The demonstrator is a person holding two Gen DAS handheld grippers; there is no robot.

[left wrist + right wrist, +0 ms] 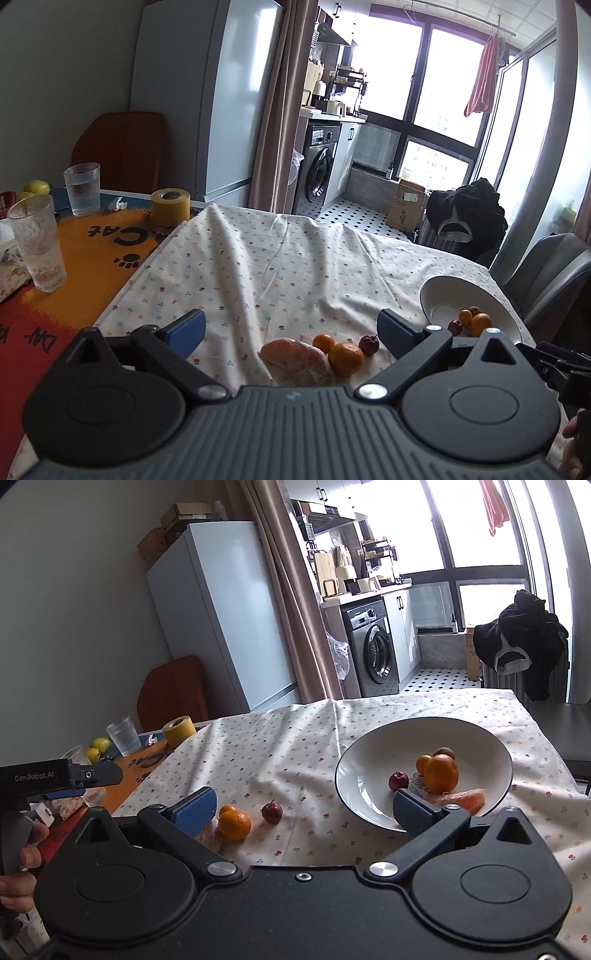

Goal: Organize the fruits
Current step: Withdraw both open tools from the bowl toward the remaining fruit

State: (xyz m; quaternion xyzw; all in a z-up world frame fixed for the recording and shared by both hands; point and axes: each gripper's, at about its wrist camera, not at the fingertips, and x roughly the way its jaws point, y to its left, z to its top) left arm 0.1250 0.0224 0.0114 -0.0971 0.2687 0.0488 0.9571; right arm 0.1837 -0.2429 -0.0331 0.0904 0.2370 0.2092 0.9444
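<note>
Both grippers are spread wide with nothing in them. Left gripper [291, 330] hangs low over the cloth [266, 266], and the loose fruit sits right ahead of it: a peeled piece [297, 360] closest, lying slantwise across the gap between the jaws, then an orange [346, 358] touching it on the right, a smaller orange [324, 342] just behind, and a little red fruit [369, 344] nearest the right finger.

Right gripper [304, 806] points more at the bowl [369, 753], its right finger sitting over the near rim. In the bowl already: a big orange [441, 773], a small red one [398, 781], a brown one at the back and another peeled piece at the front.

So my read is the leftovers are the left one's job, since they're basically between its fingers, while from the right they lie off to the left side. Bowl is to the right of the pile, so whatever gets grabbed has to travel rightward.
</note>
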